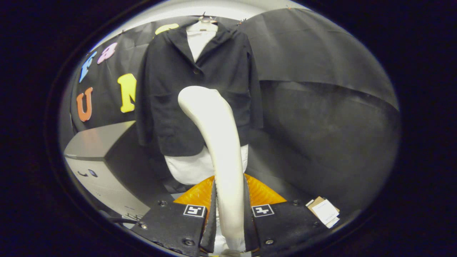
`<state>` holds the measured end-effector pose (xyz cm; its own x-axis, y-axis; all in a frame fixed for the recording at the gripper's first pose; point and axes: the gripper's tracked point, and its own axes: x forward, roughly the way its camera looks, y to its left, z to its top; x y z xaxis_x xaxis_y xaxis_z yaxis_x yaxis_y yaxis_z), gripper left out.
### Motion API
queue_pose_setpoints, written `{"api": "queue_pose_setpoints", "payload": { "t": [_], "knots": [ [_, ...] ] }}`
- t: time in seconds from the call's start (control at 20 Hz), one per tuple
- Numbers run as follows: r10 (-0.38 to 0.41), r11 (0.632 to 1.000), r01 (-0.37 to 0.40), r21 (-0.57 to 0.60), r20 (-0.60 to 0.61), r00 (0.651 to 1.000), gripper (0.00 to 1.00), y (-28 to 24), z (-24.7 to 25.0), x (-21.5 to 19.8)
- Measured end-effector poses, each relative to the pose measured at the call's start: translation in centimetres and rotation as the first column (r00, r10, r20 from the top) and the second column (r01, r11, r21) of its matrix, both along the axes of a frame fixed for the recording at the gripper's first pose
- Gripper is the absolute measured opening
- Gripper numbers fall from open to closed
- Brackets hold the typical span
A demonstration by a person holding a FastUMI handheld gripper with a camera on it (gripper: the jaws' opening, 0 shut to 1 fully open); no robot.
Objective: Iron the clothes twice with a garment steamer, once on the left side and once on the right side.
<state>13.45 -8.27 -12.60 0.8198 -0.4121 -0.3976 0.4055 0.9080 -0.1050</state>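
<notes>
Black cloth wall, dark jacket (200, 89) hanging, fingers (230, 217) clamped on garment steamer (217, 142), tags (325, 211) unreadable.

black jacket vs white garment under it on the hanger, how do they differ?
The black jacket is outermost; the white garment shows only at its neckline and below its hem. The jacket ends higher; the white garment hangs lower. Both hang beyond the steamer, which the gripper clamps between its fingers.
</notes>
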Motion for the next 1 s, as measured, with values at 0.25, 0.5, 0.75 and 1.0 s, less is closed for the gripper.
{"api": "queue_pose_setpoints", "payload": {
  "t": [0.25,0.5,0.75,1.0],
  "knots": [
    [0.031,0.999,-0.027,-0.045,0.079,0.996,0.34,5.5,4.2,-5.7],
    [0.127,0.991,-0.118,-0.07,0.153,0.98,0.34,9.5,8.8,-8.2],
    [0.271,0.962,-0.257,-0.092,0.209,0.94,0.34,11.3,12.3,-9.8],
    [0.329,0.944,-0.317,-0.088,0.211,0.921,0.34,10.8,12.9,-11.5]
  ]
}}
